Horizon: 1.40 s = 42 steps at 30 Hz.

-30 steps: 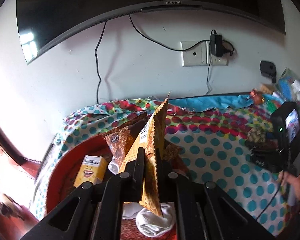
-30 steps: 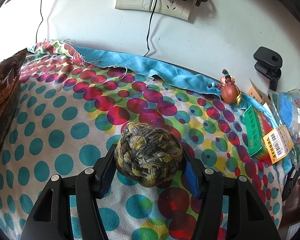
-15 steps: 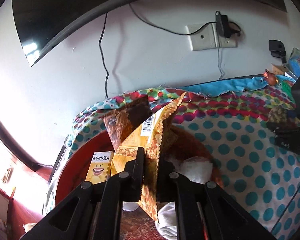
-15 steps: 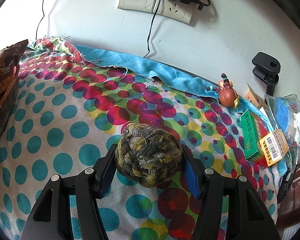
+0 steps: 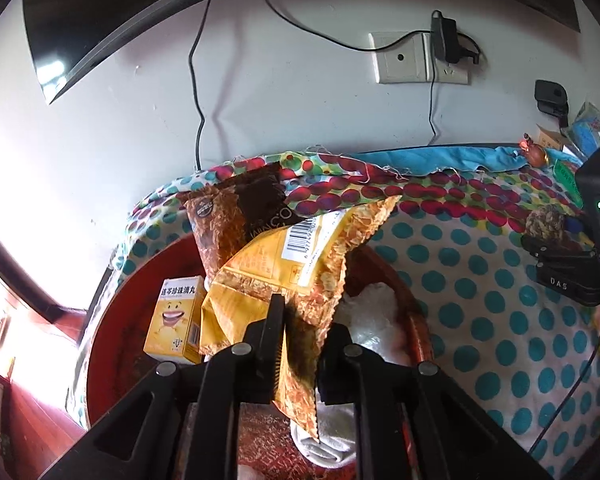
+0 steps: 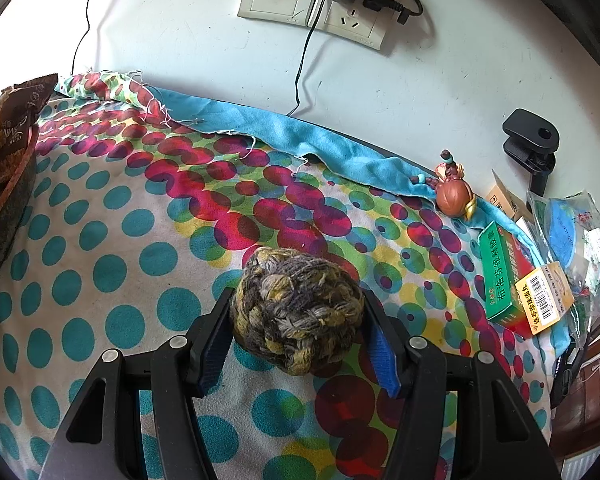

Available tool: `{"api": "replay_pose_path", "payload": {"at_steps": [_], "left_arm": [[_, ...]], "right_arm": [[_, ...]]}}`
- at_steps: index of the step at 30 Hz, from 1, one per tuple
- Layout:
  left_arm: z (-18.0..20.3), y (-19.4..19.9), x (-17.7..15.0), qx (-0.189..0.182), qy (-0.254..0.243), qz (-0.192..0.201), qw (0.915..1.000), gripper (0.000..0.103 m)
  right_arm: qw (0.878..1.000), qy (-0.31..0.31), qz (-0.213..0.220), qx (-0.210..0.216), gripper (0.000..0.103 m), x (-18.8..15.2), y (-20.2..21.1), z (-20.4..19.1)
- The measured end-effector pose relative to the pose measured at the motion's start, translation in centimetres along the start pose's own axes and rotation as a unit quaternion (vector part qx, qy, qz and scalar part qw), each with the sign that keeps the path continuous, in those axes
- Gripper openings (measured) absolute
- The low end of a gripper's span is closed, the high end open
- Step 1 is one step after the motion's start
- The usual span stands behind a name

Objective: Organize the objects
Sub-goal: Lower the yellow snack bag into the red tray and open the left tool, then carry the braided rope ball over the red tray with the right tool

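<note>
1. Left gripper [image 5: 302, 332] first: I see its fingers apart now, with the yellow snack bag [image 5: 296, 264] standing loose in the gap, its lower edge hanging between them.
2. I find that bag over the red tray [image 5: 112, 344], leaning on a brown snack bag [image 5: 236, 216] behind it.
3. I also see a small yellow medicine box [image 5: 176, 320] upright in the tray just left of the yellow bag, and white cloth [image 5: 374, 316] to the right.
4. On my right gripper [image 6: 296, 320], both blue-padded fingers are clamped on the woven rope ball [image 6: 298, 308], which sits over the polka-dot cloth [image 6: 120, 264].
5. Near the far right edge I can pick out a small brown figurine [image 6: 454, 196], a green medicine box [image 6: 500, 276] and a yellow box [image 6: 546, 296] touching it.
</note>
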<state>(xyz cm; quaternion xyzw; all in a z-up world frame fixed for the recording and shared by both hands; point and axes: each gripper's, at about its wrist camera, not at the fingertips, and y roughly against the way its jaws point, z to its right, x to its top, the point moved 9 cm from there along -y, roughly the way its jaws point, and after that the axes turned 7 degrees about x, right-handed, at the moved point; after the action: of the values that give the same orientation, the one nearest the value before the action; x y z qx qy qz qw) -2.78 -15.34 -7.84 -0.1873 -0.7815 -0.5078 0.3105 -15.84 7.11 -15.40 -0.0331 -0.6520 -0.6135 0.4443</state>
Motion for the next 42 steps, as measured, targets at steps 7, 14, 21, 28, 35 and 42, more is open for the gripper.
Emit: {"api": "replay_pose_path", "payload": {"at_steps": [7, 14, 21, 28, 35, 42], "left_arm": [[-0.6, 0.5, -0.5, -0.045, 0.048, -0.022, 0.9976, 0.057], [-1.3, 1.6, -1.4, -0.05, 0.046, -0.026, 0.9973, 0.057], [-2.8, 2.7, -2.9, -0.052, 0.06, -0.031, 0.9963, 0.058], [-3.8, 3.3, -4.2, -0.058, 0.07, -0.04, 0.995, 0.059], [-4.9, 3.3, -4.6, -0.057, 0.081, -0.046, 0.994, 0.059], [-5.1, 3.3, -5.2, -0.061, 0.089, -0.055, 0.9927, 0.06]], "right_arm": [[1.0, 0.0, 0.0, 0.0, 0.057, -0.1, 0.0, 0.0], [1.0, -0.002, 0.001, 0.002, 0.056, -0.1, 0.0, -0.1], [1.0, -0.003, 0.002, 0.008, 0.056, -0.1, 0.0, -0.2], [1.0, -0.007, 0.005, 0.01, 0.056, -0.2, 0.1, -0.3], [0.999, -0.027, 0.01, 0.027, 0.056, 0.2, 1.3, -1.3], [0.997, -0.019, 0.035, 0.068, 0.056, 2.0, 4.7, -5.1]]}}
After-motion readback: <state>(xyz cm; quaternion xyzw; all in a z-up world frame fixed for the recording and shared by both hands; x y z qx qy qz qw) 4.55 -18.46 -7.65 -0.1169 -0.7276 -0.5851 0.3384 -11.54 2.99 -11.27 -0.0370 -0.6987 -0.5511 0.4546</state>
